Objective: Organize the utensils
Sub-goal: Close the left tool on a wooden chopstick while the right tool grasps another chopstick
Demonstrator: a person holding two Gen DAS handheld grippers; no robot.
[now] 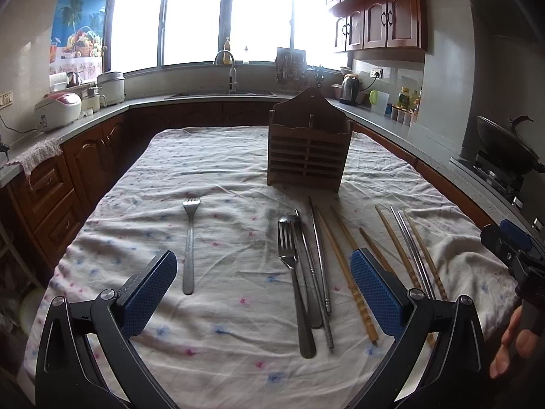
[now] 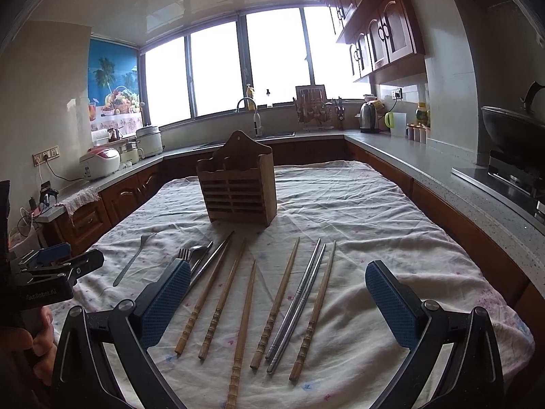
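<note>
Wooden utensil holder stands upright on the cloth-covered worktop, toward its far end; both slotted compartments look empty from here. All utensils lie flat on the cloth, nearer than the holder.

Left gripper: jaws spread wide, nothing between them, hovering above the cloth. Lone fork lies between its fingers, left of centre, well apart from the rest. Second fork lies beside a spoon and a pair of metal chopsticks, touching or nearly so.

Right gripper: jaws also wide apart, holding nothing. Below it, wooden chopsticks are fanned out singly, tips toward the holder. Another metal chopstick pair lies among them, its two sticks touching.

A hand grips the right handle.
</note>
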